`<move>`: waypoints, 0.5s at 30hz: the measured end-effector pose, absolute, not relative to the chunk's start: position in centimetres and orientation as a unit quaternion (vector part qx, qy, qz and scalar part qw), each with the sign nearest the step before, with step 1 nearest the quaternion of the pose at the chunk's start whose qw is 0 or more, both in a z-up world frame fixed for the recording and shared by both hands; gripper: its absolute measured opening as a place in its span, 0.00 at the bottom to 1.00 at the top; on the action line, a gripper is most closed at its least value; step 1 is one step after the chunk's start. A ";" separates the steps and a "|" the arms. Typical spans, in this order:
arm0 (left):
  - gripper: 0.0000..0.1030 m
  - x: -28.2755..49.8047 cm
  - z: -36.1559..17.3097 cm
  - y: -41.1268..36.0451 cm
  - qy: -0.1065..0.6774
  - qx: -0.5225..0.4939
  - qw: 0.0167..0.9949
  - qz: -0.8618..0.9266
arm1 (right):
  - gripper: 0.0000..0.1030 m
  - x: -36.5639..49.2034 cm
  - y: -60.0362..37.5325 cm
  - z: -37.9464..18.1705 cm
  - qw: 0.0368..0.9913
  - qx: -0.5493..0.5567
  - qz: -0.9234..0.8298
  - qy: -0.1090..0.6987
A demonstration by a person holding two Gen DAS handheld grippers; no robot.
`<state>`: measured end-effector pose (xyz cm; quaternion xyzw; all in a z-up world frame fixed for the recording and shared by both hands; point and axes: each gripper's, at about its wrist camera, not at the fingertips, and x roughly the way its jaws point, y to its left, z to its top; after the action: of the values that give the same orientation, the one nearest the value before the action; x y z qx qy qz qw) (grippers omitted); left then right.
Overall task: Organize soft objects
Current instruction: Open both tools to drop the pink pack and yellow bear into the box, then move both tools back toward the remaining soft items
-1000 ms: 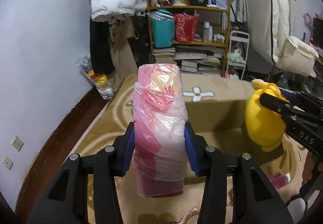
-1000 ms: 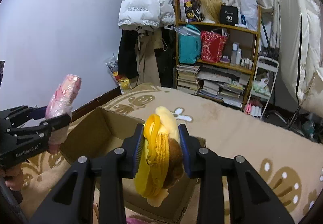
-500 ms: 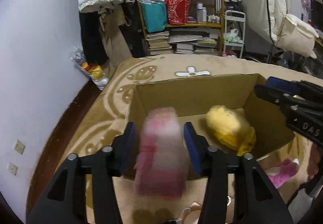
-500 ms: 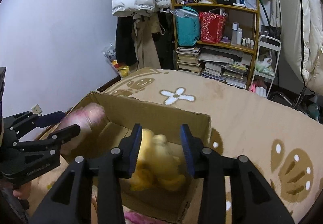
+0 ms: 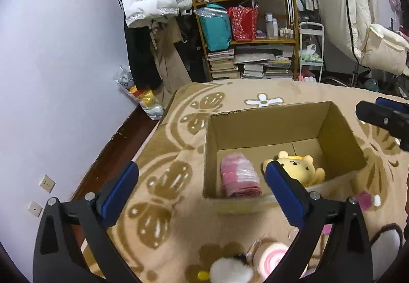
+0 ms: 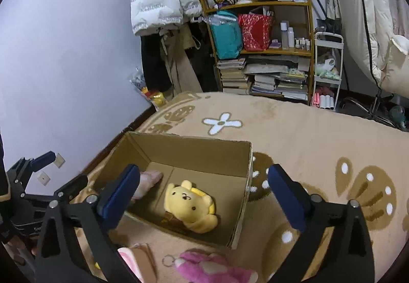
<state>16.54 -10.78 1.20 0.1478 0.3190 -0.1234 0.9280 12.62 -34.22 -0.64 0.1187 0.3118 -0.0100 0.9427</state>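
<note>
A: What carries everything?

B: A plush tan rug [image 5: 179, 145] with brown butterfly shapes and a white flower. On it stands an open cardboard box [image 5: 265, 124], corrugated, plain, rectangular, flaps gone from view.

A: And inside the box?

B: A yellow plush bear [image 6: 190, 203], fuzzy and rounded, lies face up toward the box's right wall. A pink bundle in crinkled clear plastic [image 5: 239, 178], roughly cylindrical, lies along the left wall, near the front edge.

A: The claws?

B: Both tilt down toward the box. The left gripper [image 5: 202, 189] has just been opening; its blue-padded jaws stand wide apart, nothing between them. The right gripper [image 6: 203, 192] has also just been opening, jaws spread wide over the box, touching nothing.

A: Anything outside the box?

B: By the front edge, on the rug, a fluffy pink plush with a key ring [image 6: 209, 267], and a blurred pink-and-white round plush [image 5: 271, 256].
</note>
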 end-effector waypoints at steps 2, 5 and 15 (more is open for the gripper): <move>0.96 15.5 2.0 -10.1 0.319 0.144 0.929 -0.121 | 1.00 11.5 -34.0 0.2 0.944 0.126 -0.005 0.306; 0.97 14.0 2.9 -8.5 0.330 0.121 0.929 -0.114 | 1.00 10.2 -33.6 1.3 0.943 0.129 -0.004 0.306; 0.97 8.3 4.6 -4.4 0.327 0.099 0.937 -0.077 | 1.00 4.6 -30.3 3.7 0.945 0.097 0.000 0.312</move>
<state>8.34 -4.40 4.64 0.0985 0.3271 -0.0774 0.9367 4.61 -30.28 3.72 0.0974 0.3119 0.0004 0.9451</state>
